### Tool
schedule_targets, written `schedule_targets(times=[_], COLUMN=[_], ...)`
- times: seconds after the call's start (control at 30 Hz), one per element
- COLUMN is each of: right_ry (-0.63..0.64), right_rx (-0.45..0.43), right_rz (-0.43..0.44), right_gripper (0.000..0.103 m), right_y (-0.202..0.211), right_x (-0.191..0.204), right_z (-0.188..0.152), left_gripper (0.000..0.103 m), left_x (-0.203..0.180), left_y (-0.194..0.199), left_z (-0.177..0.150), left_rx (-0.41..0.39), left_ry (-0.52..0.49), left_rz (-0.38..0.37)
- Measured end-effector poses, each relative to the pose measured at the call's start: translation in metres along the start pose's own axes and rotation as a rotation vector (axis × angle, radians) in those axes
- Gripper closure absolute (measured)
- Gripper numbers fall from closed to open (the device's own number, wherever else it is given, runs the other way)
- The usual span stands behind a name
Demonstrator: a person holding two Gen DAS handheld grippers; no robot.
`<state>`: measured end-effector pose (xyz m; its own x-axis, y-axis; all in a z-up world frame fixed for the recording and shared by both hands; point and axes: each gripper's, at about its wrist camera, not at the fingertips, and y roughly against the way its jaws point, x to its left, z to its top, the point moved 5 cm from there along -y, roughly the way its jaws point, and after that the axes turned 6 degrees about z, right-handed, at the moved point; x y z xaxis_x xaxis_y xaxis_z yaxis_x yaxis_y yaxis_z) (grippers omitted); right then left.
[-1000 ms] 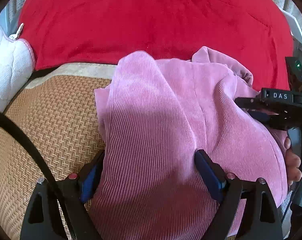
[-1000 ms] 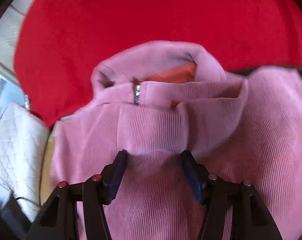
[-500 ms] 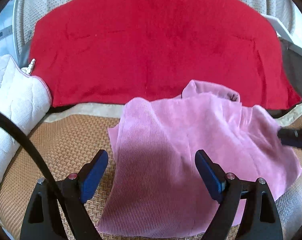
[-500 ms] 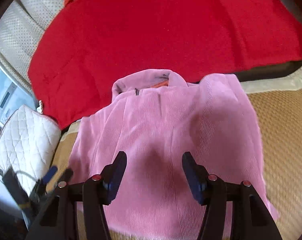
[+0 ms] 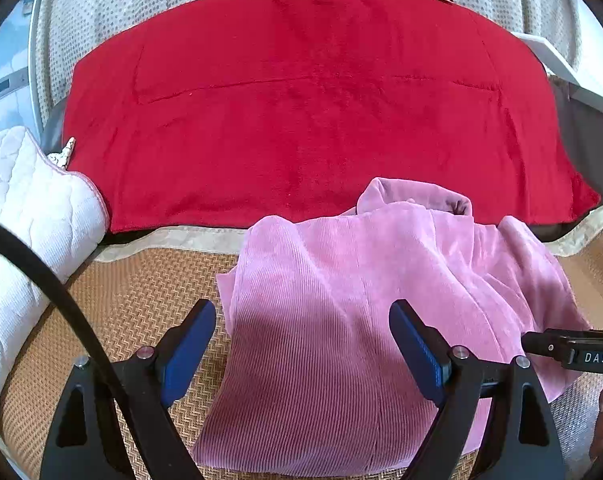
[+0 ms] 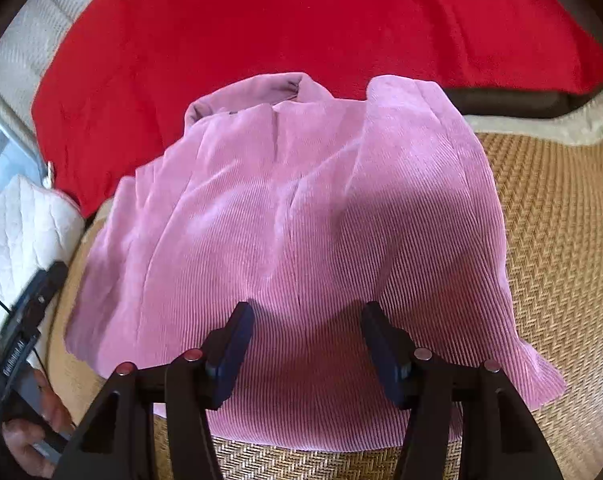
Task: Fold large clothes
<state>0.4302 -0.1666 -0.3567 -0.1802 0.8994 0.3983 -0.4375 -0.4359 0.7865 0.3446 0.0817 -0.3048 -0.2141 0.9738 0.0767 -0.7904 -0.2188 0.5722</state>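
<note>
A pink corduroy jacket (image 5: 341, 300) lies folded on a woven mat (image 5: 141, 292), collar toward the red blanket. It also shows in the right wrist view (image 6: 301, 220). My left gripper (image 5: 301, 344) is open and empty, held above the jacket's near left part. My right gripper (image 6: 307, 344) is open and empty above the jacket's near edge. The right gripper's body (image 5: 573, 350) shows at the right edge of the left wrist view. The left gripper's body (image 6: 25, 320) shows at the left edge of the right wrist view.
A red blanket (image 5: 301, 100) covers the back behind the jacket. A white quilted cushion (image 5: 25, 216) sits at the left. The woven mat (image 6: 553, 220) extends to the right of the jacket.
Both grippers have pulled back and up from the jacket. A second ago they were pressed close on the fabric; now the whole folded jacket lies free on the mat.
</note>
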Motion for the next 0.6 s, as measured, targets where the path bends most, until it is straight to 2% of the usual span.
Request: schedule_targets(times=[0.27,0.37,0.43,0.53,0.6], right_ry=[0.017,0.02,0.022,0.025,0.03], right_rx=[-0.007,-0.012,-0.016,-0.019,-0.015], right_rz=[0.004,0.01,0.015,0.066,0.084], right_gripper=[0.041,0.04,0.039,0.028,0.026], right_y=[-0.005,0.001,0.001,0.002,0.002], right_x=[-0.001,-0.002,-0.002,0.0,0.0], right_z=[0.001,-0.004,-0.005,-0.005,-0.005], left_gripper=[0.014,0.014,0.014,0.014,0.013], left_x=[0.0,-0.003,-0.005,-0.009,-0.01], left_y=[-0.004,-0.011,-0.024,-0.044,-0.047], left_z=[-0.003,-0.008,-0.016,-0.032,-0.035], left_rx=[0.011,0.038,0.107,0.216,0.217], left_ry=[-0.014,-0.03,-0.038,-0.048,-0.051], left_rz=[0.012,0.02,0.002,-0.011,-0.011])
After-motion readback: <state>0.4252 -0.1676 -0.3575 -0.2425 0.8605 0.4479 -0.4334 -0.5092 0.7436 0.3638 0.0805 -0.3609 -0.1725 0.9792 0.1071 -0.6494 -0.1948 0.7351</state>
